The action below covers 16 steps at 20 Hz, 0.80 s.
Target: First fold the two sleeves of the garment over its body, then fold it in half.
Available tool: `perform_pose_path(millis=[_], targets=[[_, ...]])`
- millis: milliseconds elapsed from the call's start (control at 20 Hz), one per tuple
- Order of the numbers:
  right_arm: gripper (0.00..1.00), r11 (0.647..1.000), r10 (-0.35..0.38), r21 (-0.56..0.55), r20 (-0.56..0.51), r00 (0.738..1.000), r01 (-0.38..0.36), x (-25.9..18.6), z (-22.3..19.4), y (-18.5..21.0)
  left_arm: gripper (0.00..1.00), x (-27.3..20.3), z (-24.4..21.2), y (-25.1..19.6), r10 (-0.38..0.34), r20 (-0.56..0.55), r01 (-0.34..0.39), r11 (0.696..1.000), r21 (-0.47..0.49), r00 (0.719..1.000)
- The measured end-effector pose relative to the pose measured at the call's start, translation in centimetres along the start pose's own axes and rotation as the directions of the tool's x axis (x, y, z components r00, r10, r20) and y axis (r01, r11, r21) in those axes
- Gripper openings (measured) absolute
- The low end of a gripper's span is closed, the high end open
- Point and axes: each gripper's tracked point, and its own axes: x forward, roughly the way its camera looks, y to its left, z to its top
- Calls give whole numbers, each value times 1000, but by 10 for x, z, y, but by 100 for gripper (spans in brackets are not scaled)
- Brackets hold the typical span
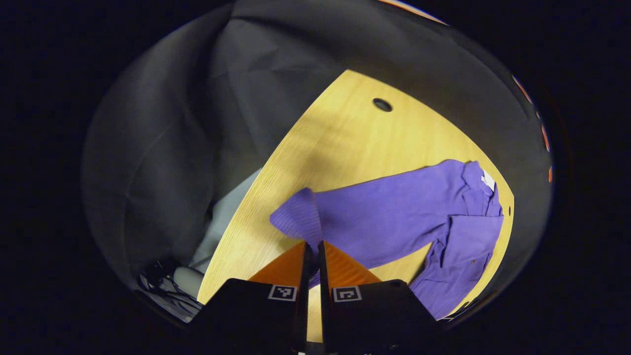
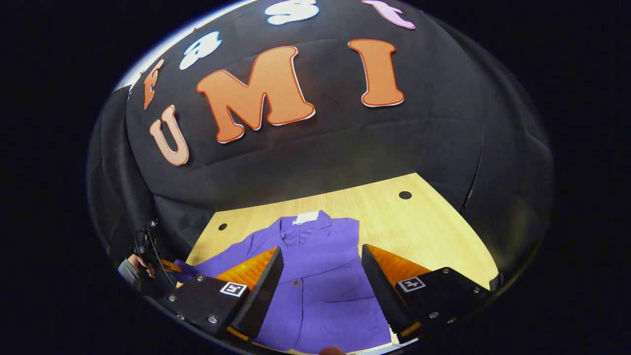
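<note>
A purple button-front garment (image 2: 320, 296) lies flat on the wooden table (image 2: 434, 231), its collar and white label (image 2: 306, 217) at the far side. My right gripper (image 2: 320, 254) hangs open just above the chest, one finger on each side of the button line, holding nothing. In the left gripper view the garment's long sleeve (image 1: 374, 217) stretches left from the body (image 1: 463, 246) to a turned-up cuff (image 1: 296, 217). My left gripper (image 1: 313, 245) is shut on the sleeve's near edge beside that cuff. The right gripper view shows it (image 2: 165, 266) and a hand (image 2: 132, 268) at the sleeve's end.
Small round holes mark the tabletop (image 1: 382, 104) (image 2: 405, 195) (image 2: 223, 227). Black cloth walls stand close behind the table's far and side edges. Dark cables and pale floor (image 1: 167, 288) lie beyond the table's left edge. Bare wood (image 1: 355, 143) stretches past the sleeve.
</note>
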Motion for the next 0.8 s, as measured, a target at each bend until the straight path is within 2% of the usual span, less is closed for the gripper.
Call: perform_pose_path(millis=[250,550,800], targets=[[94,1000,13,-29,36,999,-12,-8,6,-18,12,-37,20,-82,-71,65,60,987,151,995],[95,999,11,-48,56,998,-9,-20,3,-34,12,-86,40,-129,-131,77,110,968,228,988],[95,998,9,-60,48,999,-6,-26,-6,-46,12,-98,40,-193,-163,86,130,943,308,983]])
